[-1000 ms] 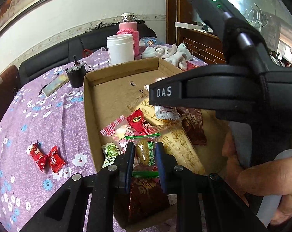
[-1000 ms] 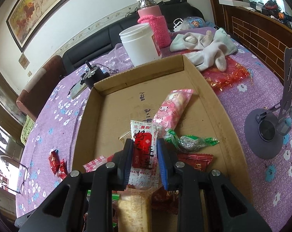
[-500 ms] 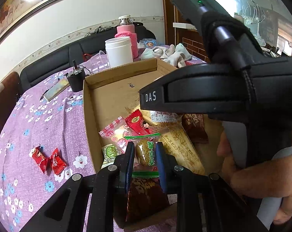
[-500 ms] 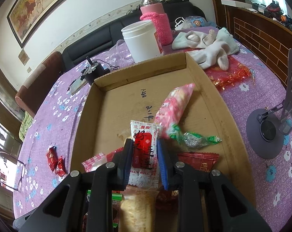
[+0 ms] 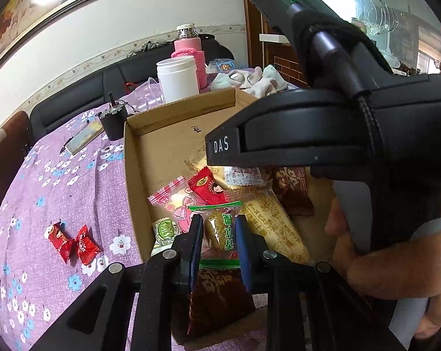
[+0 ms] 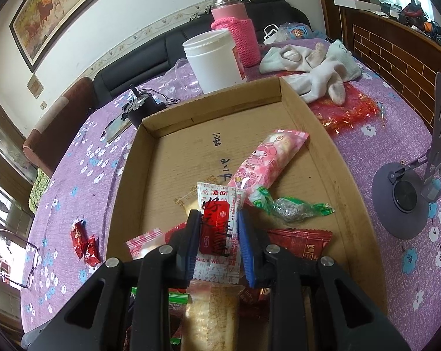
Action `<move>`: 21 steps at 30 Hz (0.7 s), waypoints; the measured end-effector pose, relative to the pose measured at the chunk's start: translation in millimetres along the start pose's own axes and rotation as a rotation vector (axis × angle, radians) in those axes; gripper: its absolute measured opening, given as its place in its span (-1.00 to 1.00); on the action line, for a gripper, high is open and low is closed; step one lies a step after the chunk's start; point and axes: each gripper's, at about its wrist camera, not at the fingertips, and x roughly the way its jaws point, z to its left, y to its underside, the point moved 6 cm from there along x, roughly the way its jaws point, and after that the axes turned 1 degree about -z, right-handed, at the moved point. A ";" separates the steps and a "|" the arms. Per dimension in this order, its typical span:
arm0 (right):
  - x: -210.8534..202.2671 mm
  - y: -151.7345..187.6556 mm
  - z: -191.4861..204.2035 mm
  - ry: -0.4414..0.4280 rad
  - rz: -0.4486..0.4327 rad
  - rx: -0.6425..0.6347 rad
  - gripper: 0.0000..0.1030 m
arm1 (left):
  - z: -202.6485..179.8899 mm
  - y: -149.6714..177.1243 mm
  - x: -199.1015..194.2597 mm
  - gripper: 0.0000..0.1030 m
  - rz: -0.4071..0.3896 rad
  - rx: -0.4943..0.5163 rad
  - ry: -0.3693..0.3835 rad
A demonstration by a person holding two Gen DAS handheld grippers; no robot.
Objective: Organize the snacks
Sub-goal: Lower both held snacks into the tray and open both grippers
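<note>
A: Mostly done, by the look of it. Nearly all the snacks already lie in the cardboard tray [image 6: 317, 134]: the pink packet [image 6: 267, 161], a green-wrapped candy [image 6: 293, 207], a long biscuit pack [image 5: 273, 222], a dark red packet [image 6: 305, 239] and several more heaped at the near end.

B: What is left outside it?

A: Two red candies [image 5: 71, 242] on the purple-clothed bench [image 5: 74, 190], just beside the tray's left wall. I would judge them the only snacks not yet put away; the white jar [image 6: 211, 58], pink flask [image 6: 235, 29] and socks [image 6: 314, 67] beyond the far wall look unrelated.

B: And the tools?

A: The left tool [image 5: 219, 245] is clenched on a green-edged snack pack [image 5: 220, 228], over the near left corner of the tray. The right tool [image 6: 217, 245] has a white and red sachet [image 6: 217, 222] between its jaws, which are opening; the left pad seems to be against the sachet, the right pad just off it, so I read this as a release above the pile.

B: So what remains?

A: Probably set both packs down, fetch the two candies, and perhaps tidy the heap, since the far half of the tray is almost bare.
</note>
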 end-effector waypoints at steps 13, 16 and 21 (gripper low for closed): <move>-15.1 -6.2 -2.6 -0.008 -0.049 0.034 -0.41 | 5.7 -2.8 -6.7 -0.22 -0.019 -0.028 0.026; -19.0 -7.9 -3.2 -0.011 -0.061 0.043 -0.41 | 7.9 -4.6 -10.6 -0.15 -0.028 -0.042 0.036; -23.7 -10.5 -2.8 -0.017 -0.077 0.051 -0.41 | 10.7 -6.4 -15.3 -0.15 -0.045 -0.050 0.033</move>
